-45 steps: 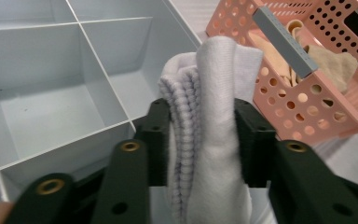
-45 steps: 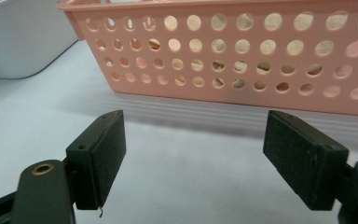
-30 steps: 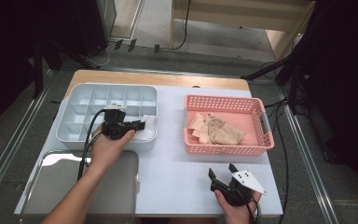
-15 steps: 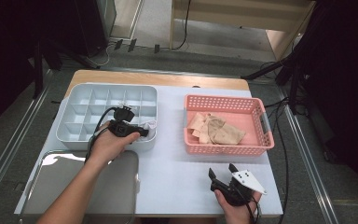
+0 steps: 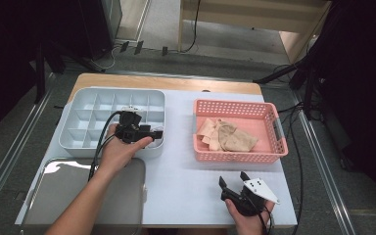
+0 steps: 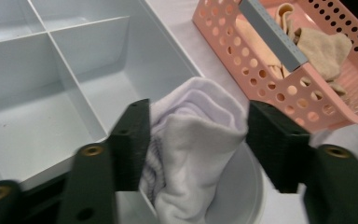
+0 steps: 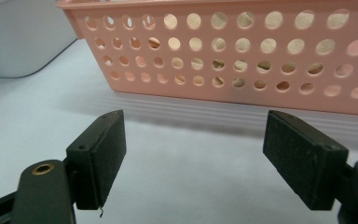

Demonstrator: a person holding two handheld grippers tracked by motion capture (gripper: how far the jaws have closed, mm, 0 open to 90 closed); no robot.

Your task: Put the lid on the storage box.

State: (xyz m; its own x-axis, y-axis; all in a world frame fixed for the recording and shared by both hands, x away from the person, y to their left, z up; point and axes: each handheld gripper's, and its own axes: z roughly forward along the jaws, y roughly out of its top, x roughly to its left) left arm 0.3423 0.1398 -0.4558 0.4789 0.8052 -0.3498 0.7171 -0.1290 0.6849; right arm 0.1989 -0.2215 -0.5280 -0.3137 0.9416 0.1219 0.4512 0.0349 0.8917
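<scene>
Opening over grey compartment tray (image 5: pixel 85 142) corner: left gripper (image 6: pixel 193 140), rolled white sock (image 6: pixel 196 154) between its jaws. Right gripper (image 7: pixel 193 154) wide, empty, at 5 o'clock.

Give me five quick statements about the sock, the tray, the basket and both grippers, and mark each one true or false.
1. A white sock sits between the left gripper's fingers. True.
2. The sock is over the pink basket. False: it is at the grey divided tray's near right corner.
3. The basket holds beige cloth. True.
4. The right gripper grips a sock. False: its fingers stand apart with nothing between.
5. The left fingers have just been closing. False: opening.
</scene>
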